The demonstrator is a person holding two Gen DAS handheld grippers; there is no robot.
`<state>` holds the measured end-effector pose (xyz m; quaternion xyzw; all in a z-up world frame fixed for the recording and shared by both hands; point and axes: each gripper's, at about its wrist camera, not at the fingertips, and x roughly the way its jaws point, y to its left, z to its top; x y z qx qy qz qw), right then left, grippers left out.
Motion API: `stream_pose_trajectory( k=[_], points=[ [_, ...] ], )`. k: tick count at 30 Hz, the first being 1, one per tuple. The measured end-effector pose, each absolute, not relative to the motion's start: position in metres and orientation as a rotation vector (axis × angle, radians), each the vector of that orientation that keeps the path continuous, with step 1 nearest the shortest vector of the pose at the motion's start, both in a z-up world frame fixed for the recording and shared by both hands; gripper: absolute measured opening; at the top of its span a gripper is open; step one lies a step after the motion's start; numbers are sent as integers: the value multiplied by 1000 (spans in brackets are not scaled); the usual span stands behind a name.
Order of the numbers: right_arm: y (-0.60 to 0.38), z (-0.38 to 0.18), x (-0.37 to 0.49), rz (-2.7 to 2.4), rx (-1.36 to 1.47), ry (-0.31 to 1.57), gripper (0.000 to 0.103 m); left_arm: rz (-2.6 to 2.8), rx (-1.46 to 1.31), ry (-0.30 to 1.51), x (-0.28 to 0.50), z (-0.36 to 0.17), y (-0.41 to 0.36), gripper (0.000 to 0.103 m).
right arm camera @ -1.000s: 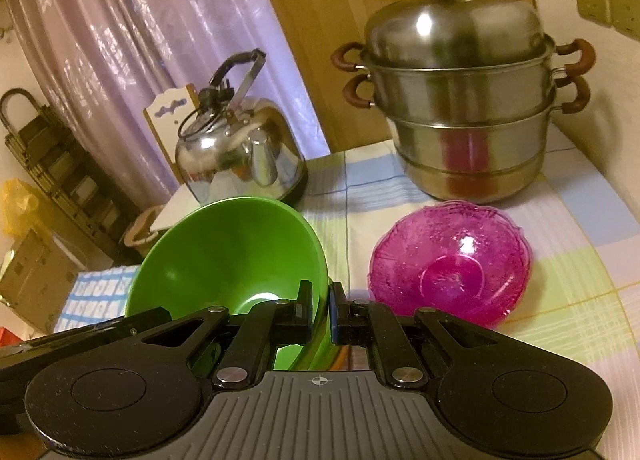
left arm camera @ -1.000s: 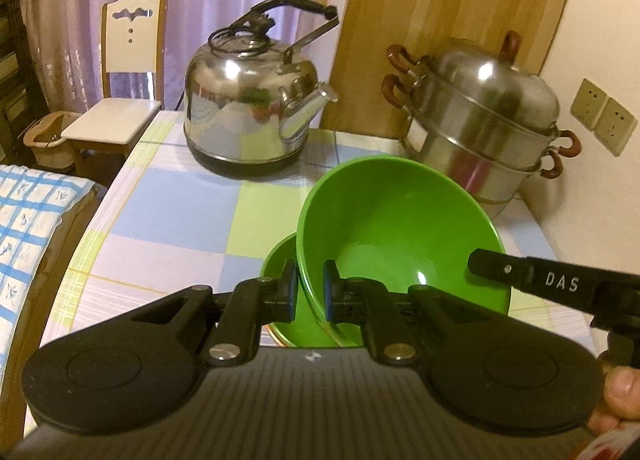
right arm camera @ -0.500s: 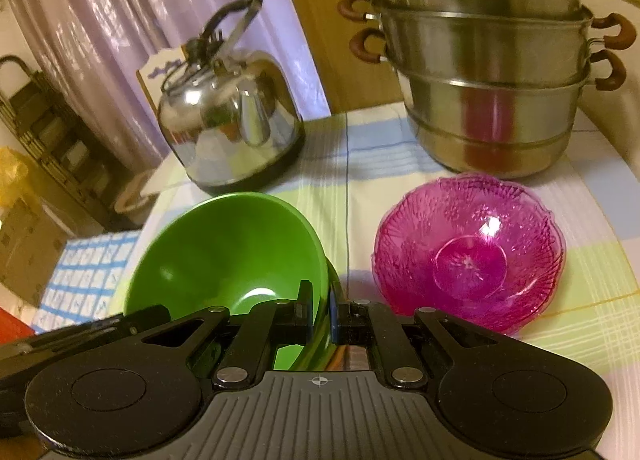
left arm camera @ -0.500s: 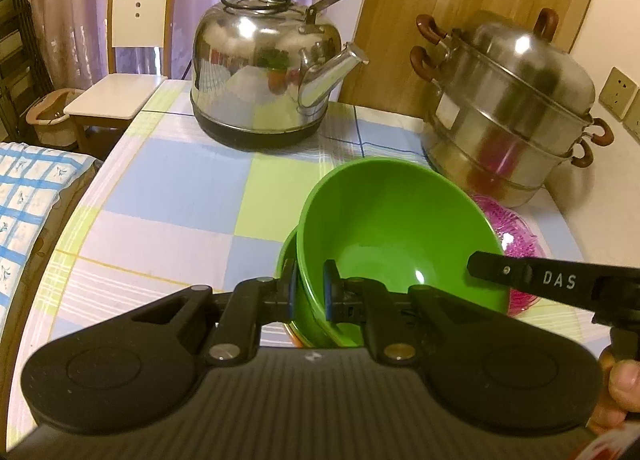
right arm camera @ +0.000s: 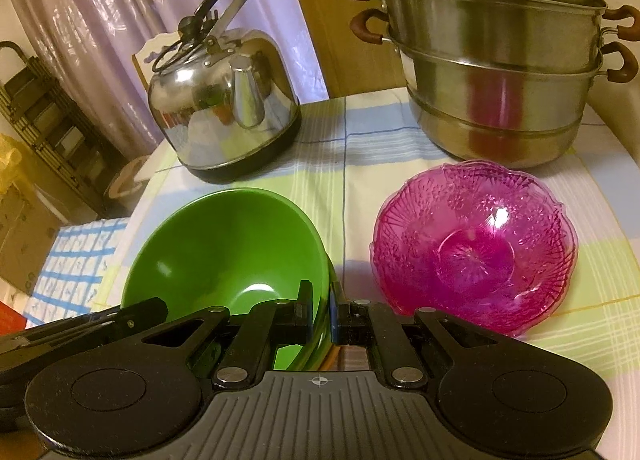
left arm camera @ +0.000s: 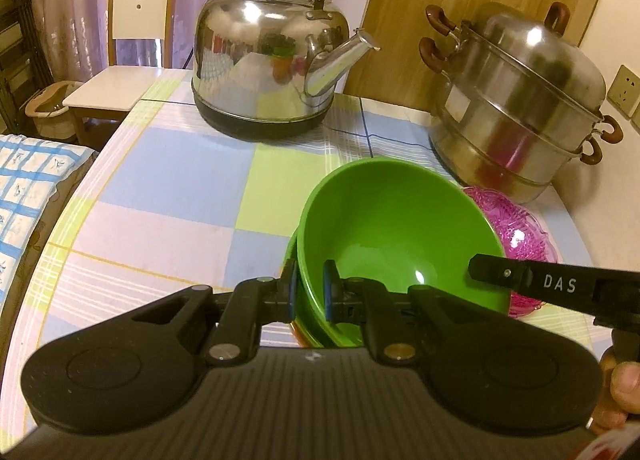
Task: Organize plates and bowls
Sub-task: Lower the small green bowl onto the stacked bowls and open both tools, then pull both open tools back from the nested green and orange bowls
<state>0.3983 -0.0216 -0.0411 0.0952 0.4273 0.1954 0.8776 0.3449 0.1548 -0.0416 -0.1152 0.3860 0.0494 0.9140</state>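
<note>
Both grippers are clenched on the rim of the same green bowl (left arm camera: 400, 236): the left gripper (left arm camera: 310, 292) pinches its near-left edge at lower centre of the left wrist frame, and the right gripper (right arm camera: 321, 310) pinches its near-right edge at lower centre of the right wrist frame. That bowl appears to sit tilted inside a second green bowl (left arm camera: 291, 260) just beneath it, low over the checked tabletop (left arm camera: 168, 196). Just right of it lies the pink glass bowl (right arm camera: 474, 256), nearer the right gripper.

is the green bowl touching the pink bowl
Apart. The right wrist view shows a strip of tablecloth between the green bowl and the pink bowl.
</note>
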Motion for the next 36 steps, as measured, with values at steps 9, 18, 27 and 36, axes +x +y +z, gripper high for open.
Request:
stream_pose_trajectory(
  k=[9, 18, 27, 36],
  points=[
    [-23, -48, 402, 428, 221, 886, 51, 124, -252, 793, 344, -44, 156, 31],
    [-48, -37, 396, 420, 299, 798, 72, 134, -277, 728, 325, -28, 161, 47],
    [-69, -23, 370, 427, 328, 737, 73, 152, -278, 678, 288, -9, 153, 74],
    [-90, -18, 309, 392, 285, 705, 87, 161, -262, 654, 229, 1, 143, 97]
  ],
)
